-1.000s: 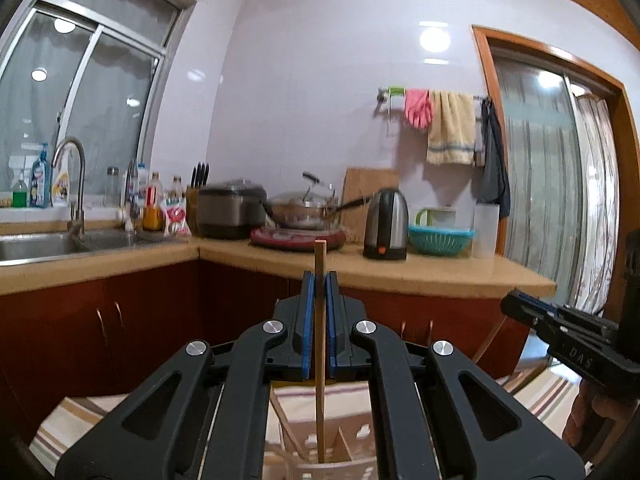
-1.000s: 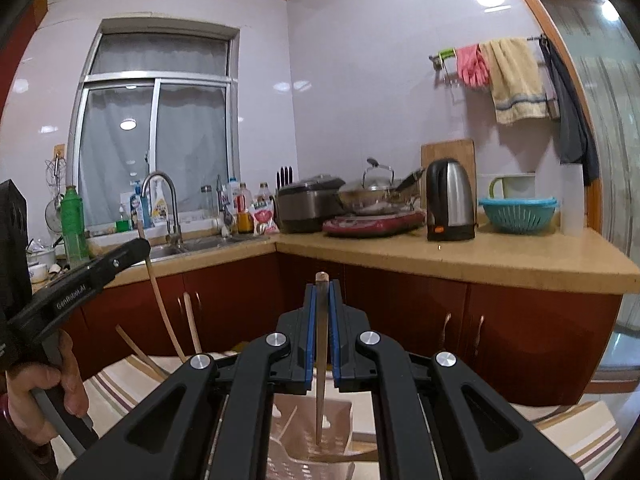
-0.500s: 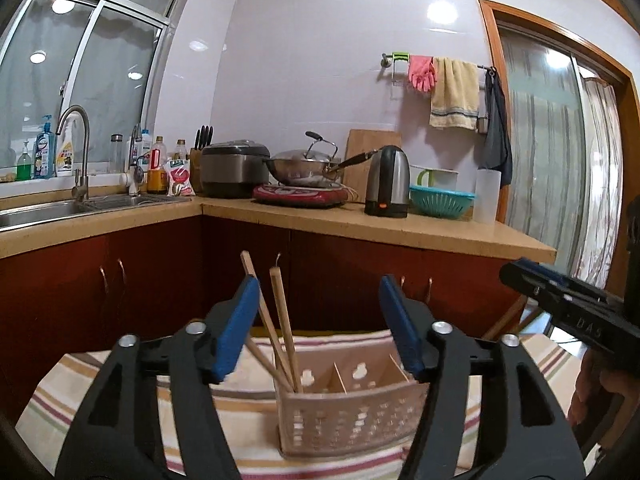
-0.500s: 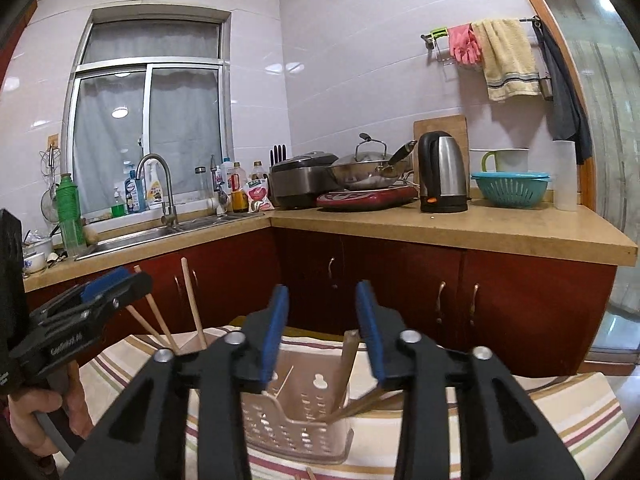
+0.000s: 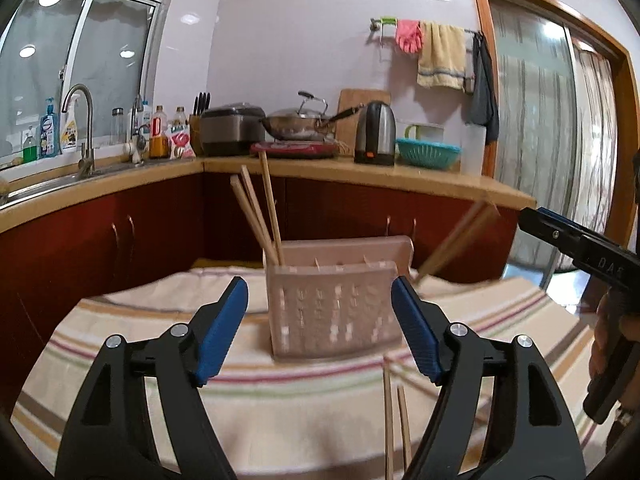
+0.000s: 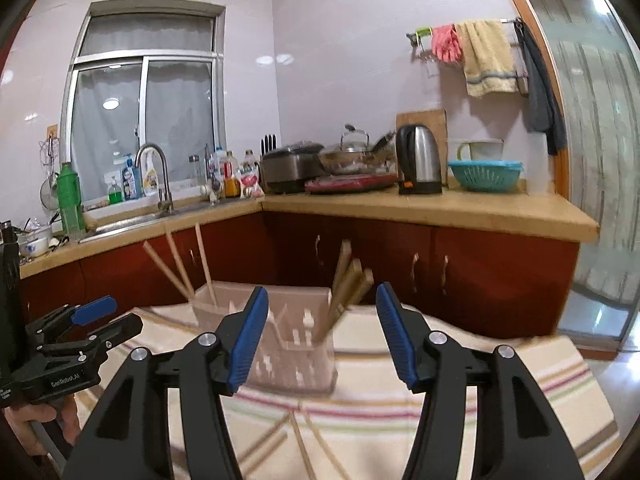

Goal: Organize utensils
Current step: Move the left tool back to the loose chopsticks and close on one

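Note:
A pale pink slotted utensil holder (image 5: pixel 334 304) stands on the striped tablecloth (image 5: pixel 120 344). Three wooden chopsticks (image 5: pixel 260 210) lean in its left compartment; more chopsticks (image 5: pixel 456 240) lean out at its right end. The holder also shows in the right wrist view (image 6: pixel 296 344), with chopsticks at its left (image 6: pixel 180 268) and right (image 6: pixel 346 296). Loose chopsticks (image 5: pixel 394 416) lie on the cloth, also in the right wrist view (image 6: pixel 308 440). My left gripper (image 5: pixel 320 320) is open and empty before the holder. My right gripper (image 6: pixel 320 332) is open and empty too.
Behind the table runs a counter (image 5: pixel 360 172) over red cabinets, with a sink (image 5: pixel 48 184), rice cooker (image 5: pixel 232 128), wok (image 5: pixel 296 122), kettle (image 5: pixel 374 132) and teal basket (image 5: pixel 428 152). The right gripper's body (image 5: pixel 580 252) is at the right edge; the left gripper's body (image 6: pixel 68 352) is at the left edge.
Both grippers were shut on a chopstick over the holder a second ago. Both have opened, the chopsticks now stand in the holder, and both grippers have drawn back and lower.

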A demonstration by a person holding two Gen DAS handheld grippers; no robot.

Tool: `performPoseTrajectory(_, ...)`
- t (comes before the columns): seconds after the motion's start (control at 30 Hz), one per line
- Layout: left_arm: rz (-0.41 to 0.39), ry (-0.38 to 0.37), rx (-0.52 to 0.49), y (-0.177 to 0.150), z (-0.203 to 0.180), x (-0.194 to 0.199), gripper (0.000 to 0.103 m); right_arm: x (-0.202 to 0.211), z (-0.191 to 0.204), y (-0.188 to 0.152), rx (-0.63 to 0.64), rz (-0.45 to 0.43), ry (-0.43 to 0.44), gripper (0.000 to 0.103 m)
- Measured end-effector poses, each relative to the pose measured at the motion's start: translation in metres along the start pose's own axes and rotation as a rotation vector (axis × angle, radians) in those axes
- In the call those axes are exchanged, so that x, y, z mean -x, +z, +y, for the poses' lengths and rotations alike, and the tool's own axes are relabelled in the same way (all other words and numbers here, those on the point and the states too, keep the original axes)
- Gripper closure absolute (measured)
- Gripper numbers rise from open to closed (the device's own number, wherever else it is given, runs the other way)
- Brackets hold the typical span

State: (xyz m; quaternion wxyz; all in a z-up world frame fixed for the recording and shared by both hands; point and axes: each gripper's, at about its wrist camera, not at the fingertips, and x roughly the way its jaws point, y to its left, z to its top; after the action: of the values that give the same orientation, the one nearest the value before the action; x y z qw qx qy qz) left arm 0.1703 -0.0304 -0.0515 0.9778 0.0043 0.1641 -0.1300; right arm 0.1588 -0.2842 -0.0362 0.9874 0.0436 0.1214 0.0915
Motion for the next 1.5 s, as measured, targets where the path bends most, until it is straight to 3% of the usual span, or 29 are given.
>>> performPoseTrajectory(0.43,0.199,0.001,-0.018,-0.087,-0.014,0.029,0.031,0.040,-0.012,-0.107,-0.044,0.230,-0.034,0.048)
performPoseTrajectory(0.67,0.282,0.002,-0.014,-0.119,-0.018,0.034,0.031,0.040,-0.016,-0.144,-0.064,0.344,-0.031,0.057)
performPoseTrajectory(0.9,0.331,-0.010,-0.038,-0.136,-0.025,0.033,0.033,0.033,-0.017,-0.159,-0.069,0.412,-0.039,0.065)
performPoseTrajectory(1.03,0.357,-0.017,-0.047,-0.141,-0.027,0.030,0.040,0.028,-0.020,-0.163,-0.069,0.446,-0.051,0.068)
performPoseTrajectory(1.23,0.388,-0.037,-0.052,-0.145,-0.029,0.028,0.044,0.027,-0.020,-0.171,-0.057,0.504,-0.046,0.092)
performPoseTrajectory(1.37,0.398,-0.058,-0.068,-0.147,-0.032,0.030,0.046,0.032,-0.019,-0.172,-0.057,0.505,-0.034,0.095)
performPoseTrajectory(1.5,0.430,-0.081,-0.079,-0.152,-0.034,0.028,0.061,0.038,-0.015,-0.175,-0.054,0.504,-0.024,0.095)
